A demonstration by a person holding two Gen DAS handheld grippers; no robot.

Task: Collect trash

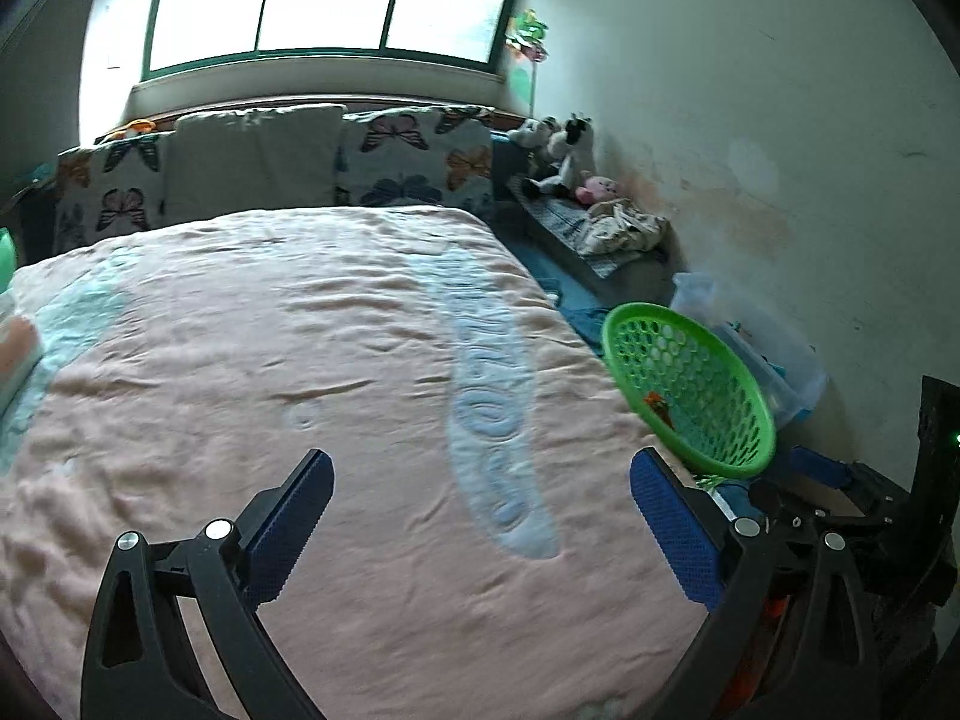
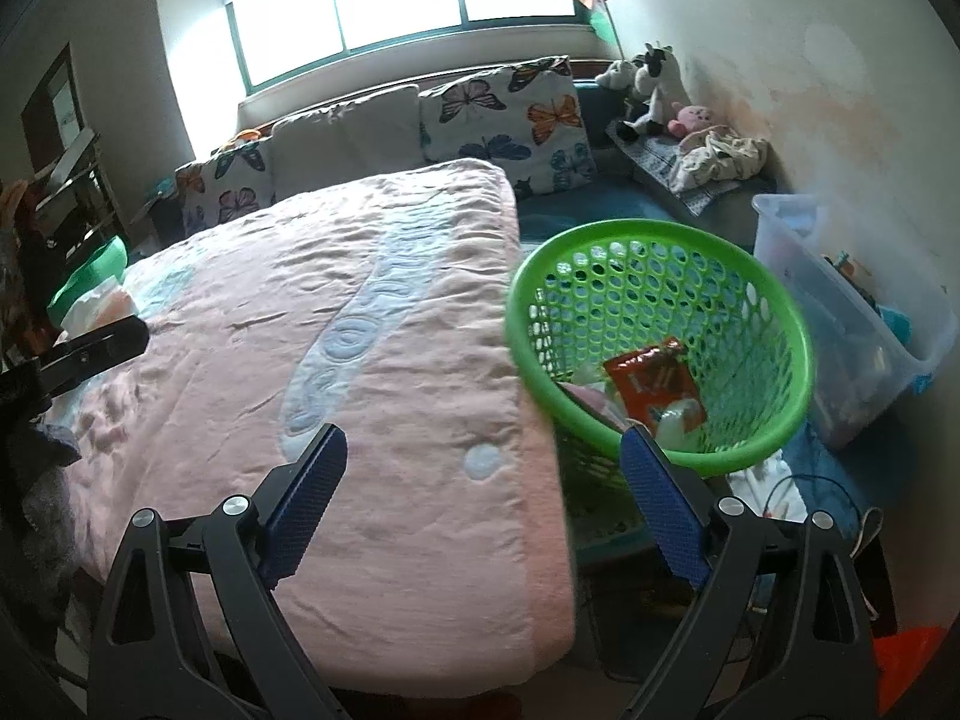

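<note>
A green mesh basket (image 2: 630,231) stands tilted at the right edge of the bed. Inside it lie an orange-red wrapper (image 2: 654,378) and some pale plastic bits (image 2: 675,420). My right gripper (image 2: 483,450) is open with nothing between its fingers. Its left finger is over the pink blanket (image 2: 390,510) and its right finger is in front of the basket's near rim. My left gripper (image 1: 480,468) hovers open and empty over the blanket (image 1: 270,330). The basket (image 1: 690,372) is to its right, with the wrapper (image 1: 657,405) showing inside.
Butterfly pillows (image 2: 504,114) line the head of the bed under a bright window. Stuffed toys (image 2: 651,87) and crumpled cloth sit on a ledge by the right wall. A clear plastic bin (image 2: 852,324) stands beyond the basket. A white-orange packet (image 2: 99,306) and a green container (image 2: 90,273) lie at the bed's left side.
</note>
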